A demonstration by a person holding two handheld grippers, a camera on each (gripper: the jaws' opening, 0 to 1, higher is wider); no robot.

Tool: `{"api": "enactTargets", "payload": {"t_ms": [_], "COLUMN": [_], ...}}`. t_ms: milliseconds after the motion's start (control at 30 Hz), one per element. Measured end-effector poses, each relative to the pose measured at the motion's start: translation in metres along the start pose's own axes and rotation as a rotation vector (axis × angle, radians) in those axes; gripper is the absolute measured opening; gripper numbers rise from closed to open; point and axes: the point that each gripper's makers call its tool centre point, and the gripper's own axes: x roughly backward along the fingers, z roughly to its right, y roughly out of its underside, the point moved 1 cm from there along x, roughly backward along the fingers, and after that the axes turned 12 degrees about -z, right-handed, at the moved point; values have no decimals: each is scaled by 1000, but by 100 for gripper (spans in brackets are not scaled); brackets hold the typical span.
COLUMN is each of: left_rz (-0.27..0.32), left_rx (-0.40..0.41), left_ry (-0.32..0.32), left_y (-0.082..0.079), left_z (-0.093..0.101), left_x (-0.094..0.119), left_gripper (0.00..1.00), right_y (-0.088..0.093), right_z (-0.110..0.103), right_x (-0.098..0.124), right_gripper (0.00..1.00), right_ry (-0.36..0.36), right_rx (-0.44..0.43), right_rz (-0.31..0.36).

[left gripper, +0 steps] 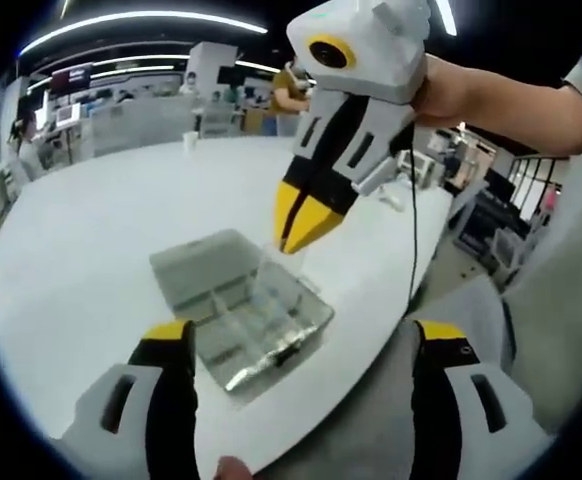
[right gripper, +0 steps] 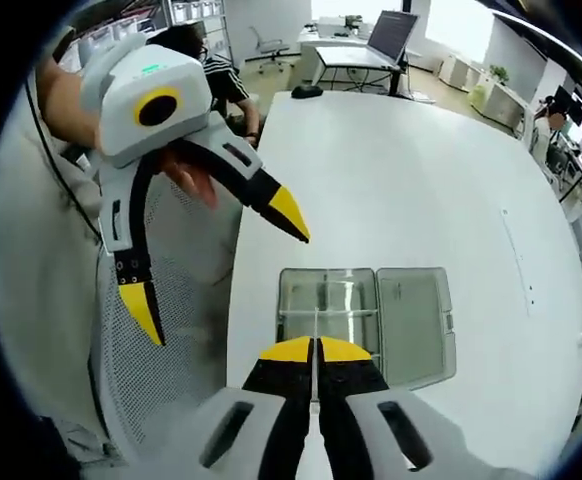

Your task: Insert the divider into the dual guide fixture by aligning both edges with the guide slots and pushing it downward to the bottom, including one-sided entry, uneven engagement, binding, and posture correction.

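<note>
My right gripper (right gripper: 315, 352) has its jaws pressed together on a thin clear sheet, the divider (right gripper: 315, 325), edge-on in the right gripper view and hard to make out. It hangs just over the near compartment of the clear plastic box (right gripper: 411, 310), lid flipped open flat beside the tray, on the white table (right gripper: 411, 170). In the left gripper view the right gripper (left gripper: 301, 225) points down at the box (left gripper: 241, 310) with the sheet under its tips (faint, barely readable). My left gripper (left gripper: 301, 345) is spread wide, holding nothing, well back near the table edge.

Risks as I judge them: the box sits loose, unbraced, so a push could slide it. If the sheet goes down tilted, one edge catches a slot first and it binds. I can't tell whether either edge is in a slot yet.
</note>
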Motion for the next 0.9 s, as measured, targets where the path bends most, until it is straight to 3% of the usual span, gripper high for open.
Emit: {"api": "enactTargets", "payload": {"t_ms": [900], "left_rz": [-22], "left_rx": [52], "left_ry": [-8], "left_y": [6], "left_z": [-15], "left_x": [-8], "left_gripper": [92], "right_y": [-1], "right_z": [6], "right_x": [-22], "right_gripper": [0], "right_ry": [-22], "right_rx": [39], "right_rz": [-36]}}
